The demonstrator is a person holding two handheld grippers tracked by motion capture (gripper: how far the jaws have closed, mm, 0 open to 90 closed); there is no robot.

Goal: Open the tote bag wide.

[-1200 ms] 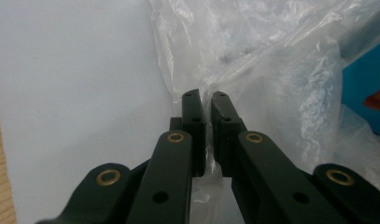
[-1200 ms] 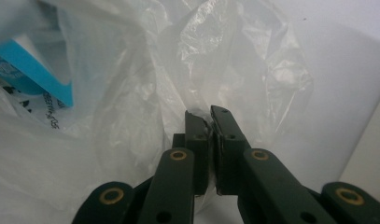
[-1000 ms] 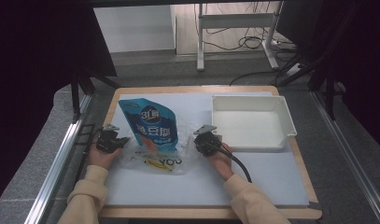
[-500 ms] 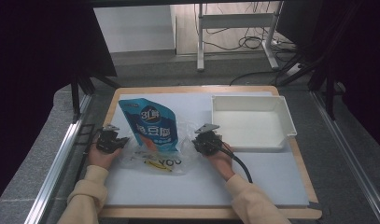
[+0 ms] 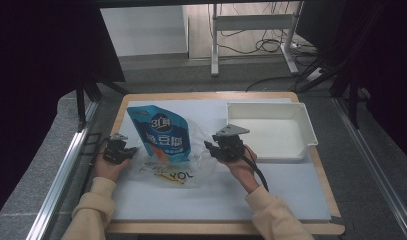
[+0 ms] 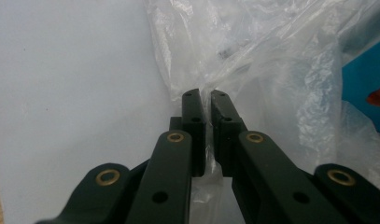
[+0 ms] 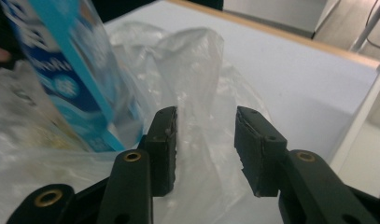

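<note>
Pinching the near-left rim of a clear plastic bag [image 6: 271, 60] between clenched jaws, left hand-held gripper [image 6: 205, 100] at the left edge of the counter [image 5: 301, 200], presumably to anchor that side of the bag's mouth while the other side gets worked. Film bunched tight between the two black pads in the left gripper view, no gap to speak of.

Hovering at the bag's right side, right hand-held gripper [image 7: 204, 135] with jaws just opened and standing apart, released; crumpled film rising in the gap between the pads but not pressed by either. Likely let go in order to take a fresh hold, or because that side is judged done.

Standing tilted in or on the bag between the two grippers, a blue stand-up refill pouch [image 5: 163, 132] with white lettering, top leaning toward the far-left corner of the counter, base near the middle. Whether the base sits fully inside the film cannot be told. Yellow print visible on the bag toward the near edge.

Resting empty toward the far-right corner, well apart from the bag, a white rectangular tray [image 5: 306, 120].

Counting: two hand-held grippers, one plastic bag, one pouch, one tray, one pale mat over the wooden counter.
</note>
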